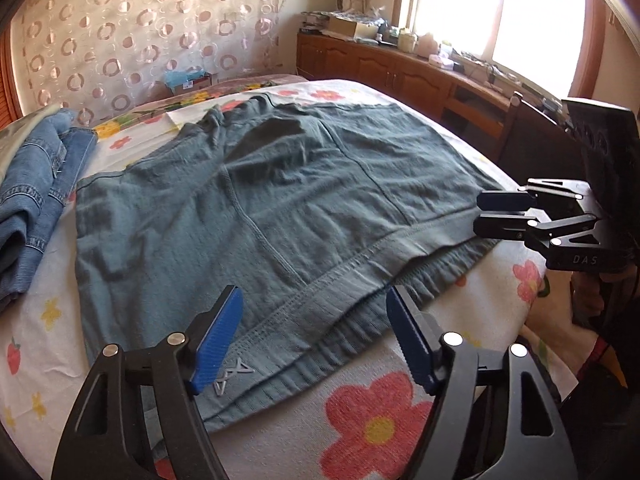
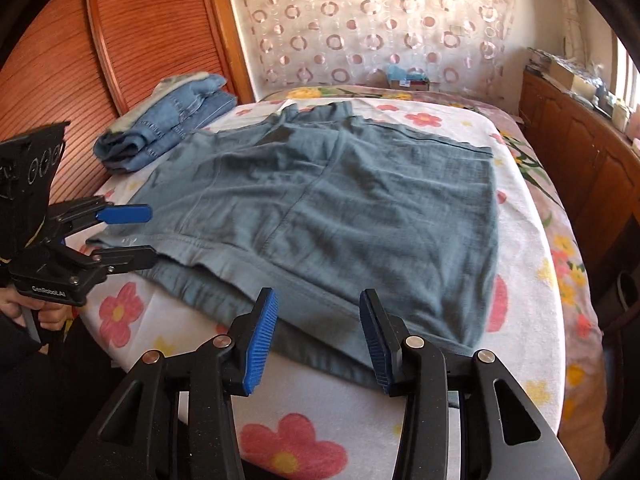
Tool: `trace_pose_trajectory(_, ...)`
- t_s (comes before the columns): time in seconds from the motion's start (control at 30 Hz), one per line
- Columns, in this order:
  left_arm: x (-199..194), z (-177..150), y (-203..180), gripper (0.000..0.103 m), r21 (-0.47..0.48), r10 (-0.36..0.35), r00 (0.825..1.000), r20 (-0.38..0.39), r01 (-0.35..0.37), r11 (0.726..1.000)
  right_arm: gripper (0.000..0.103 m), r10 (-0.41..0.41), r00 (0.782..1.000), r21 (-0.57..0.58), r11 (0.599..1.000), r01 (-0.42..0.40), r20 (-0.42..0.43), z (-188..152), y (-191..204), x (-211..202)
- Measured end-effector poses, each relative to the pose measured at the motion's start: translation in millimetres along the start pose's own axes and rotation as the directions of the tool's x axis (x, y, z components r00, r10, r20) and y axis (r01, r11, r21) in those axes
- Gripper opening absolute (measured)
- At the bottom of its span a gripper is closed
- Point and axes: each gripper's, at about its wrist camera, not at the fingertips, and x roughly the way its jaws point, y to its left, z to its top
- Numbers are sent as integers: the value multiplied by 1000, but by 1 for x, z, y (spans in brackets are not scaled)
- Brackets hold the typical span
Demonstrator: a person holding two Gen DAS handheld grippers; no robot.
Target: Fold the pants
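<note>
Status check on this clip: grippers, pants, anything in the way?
Left hand-held gripper open over waistband, empty. Right hand-held gripper open, empty. Teal pants flat on bed. Folded jeans alongside, clear.

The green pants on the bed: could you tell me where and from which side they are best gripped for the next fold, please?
Probably the thick ribbed waistband of the green pants, at its two ends. It lies along the near bed edge, facing both grippers, so come in from the near side. The left gripper and right gripper stand open above it.
</note>
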Motion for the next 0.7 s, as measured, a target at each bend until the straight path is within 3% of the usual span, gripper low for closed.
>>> trace_pose_trajectory(0.1,6,-2,-1,73,7,6,1000,-23,-6,1000,45,-31,999,-40,999,31,-20,-1,2,4)
trace_pose_trajectory(0.2,10,-3,-3,66,17,18,999,-30,-17,1000,45,-34,999,-54,998,33,-22,1,3,2)
trace_pose_trajectory(0.37,8,-2,1,45,-10,2,1000,-3,-2,1000,45,-41,999,-64,997,39,-24,1,9,6)
trace_pose_trajectory(0.7,7,2,-2,19,-3,-1,1000,25,1,1000,45,-40,999,-123,992,36,-34,8,32,27)
